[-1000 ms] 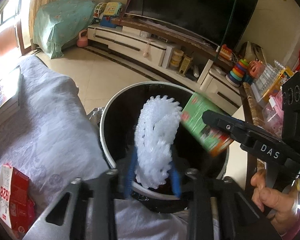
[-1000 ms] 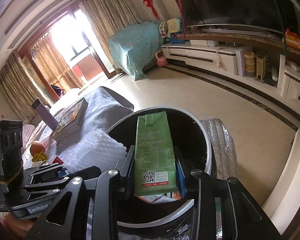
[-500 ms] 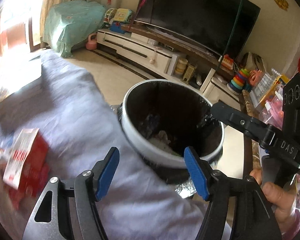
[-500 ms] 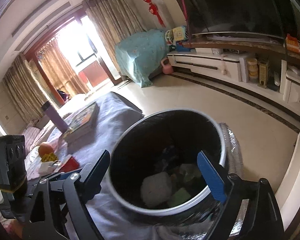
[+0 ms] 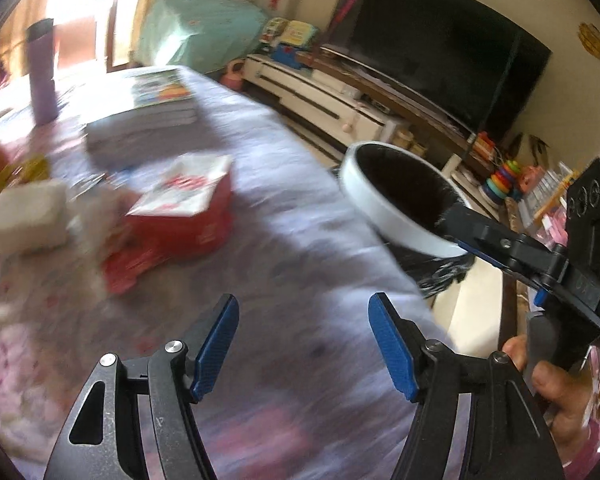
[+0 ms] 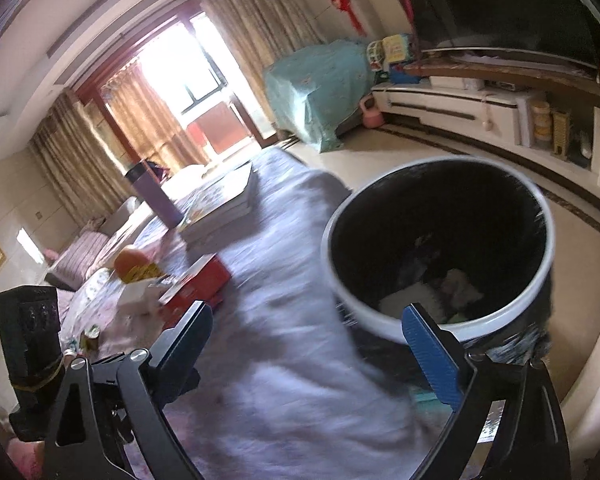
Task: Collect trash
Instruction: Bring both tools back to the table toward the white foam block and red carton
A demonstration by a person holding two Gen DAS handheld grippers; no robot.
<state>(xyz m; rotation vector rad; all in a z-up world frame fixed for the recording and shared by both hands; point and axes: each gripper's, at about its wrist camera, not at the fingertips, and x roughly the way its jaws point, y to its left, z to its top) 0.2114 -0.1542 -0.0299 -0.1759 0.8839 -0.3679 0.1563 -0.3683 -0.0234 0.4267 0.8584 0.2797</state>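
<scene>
Both jaws spread wide, empty. Red carton [image 5: 184,216] lies on the desk [image 5: 300,280], bin [image 6: 440,248] just beside it. I should line my left gripper [image 5: 302,344] squarely across the carton.

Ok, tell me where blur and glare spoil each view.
Left wrist view: motion blur smears the red box and tablecloth; window glare at upper left. Right wrist view: the trash bin rim is smeared; the window is blown out.
</scene>
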